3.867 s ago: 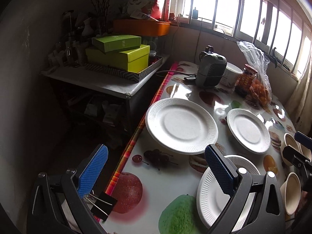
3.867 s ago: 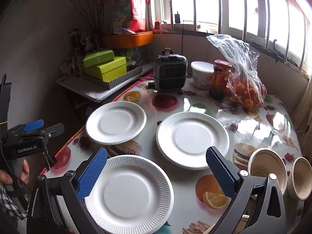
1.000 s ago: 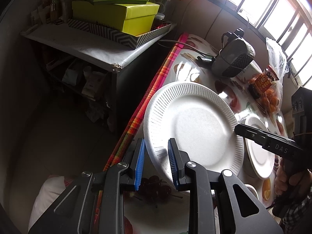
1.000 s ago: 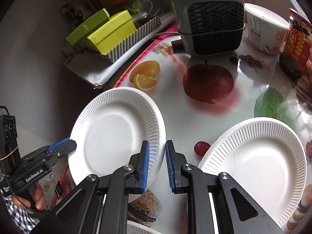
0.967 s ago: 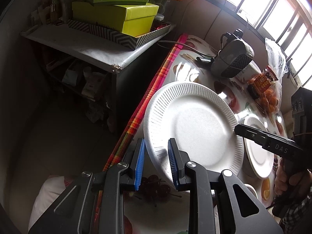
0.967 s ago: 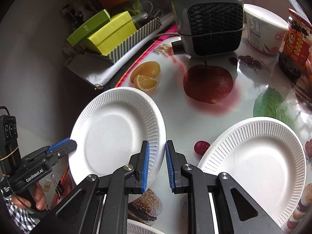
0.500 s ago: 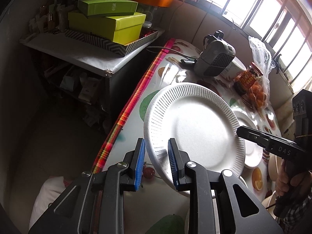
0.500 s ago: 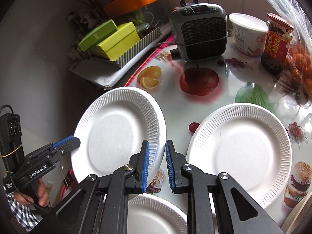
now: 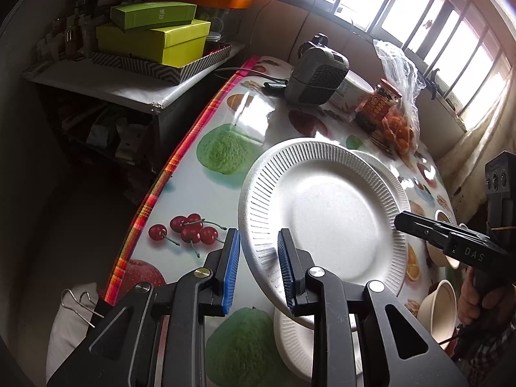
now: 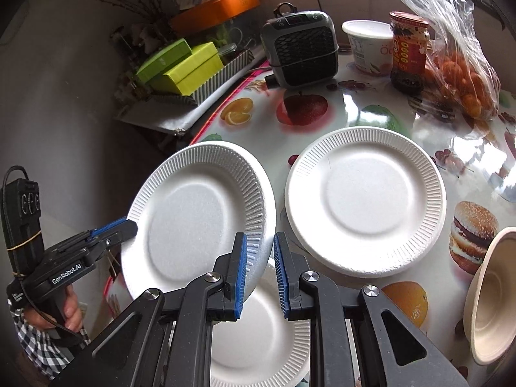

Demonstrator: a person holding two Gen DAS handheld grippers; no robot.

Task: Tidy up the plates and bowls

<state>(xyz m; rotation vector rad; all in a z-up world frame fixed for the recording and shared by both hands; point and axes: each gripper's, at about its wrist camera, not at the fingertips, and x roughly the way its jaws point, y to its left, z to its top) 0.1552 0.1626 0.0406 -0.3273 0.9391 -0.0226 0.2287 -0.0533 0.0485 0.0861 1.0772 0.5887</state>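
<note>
Fingers of both grippers pinching plate

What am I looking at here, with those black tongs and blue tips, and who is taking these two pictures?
No robot: a person holds a two-finger gripper in each hand, each carrying a camera that looks along its fingers. One picture comes from the left gripper, one from the right gripper. Both pinch opposite edges of a paper plate, lifted and tilted above the table. A second plate lies beside it, a third plate underneath, with bowls, a small heater and a bag of oranges nearby.
</note>
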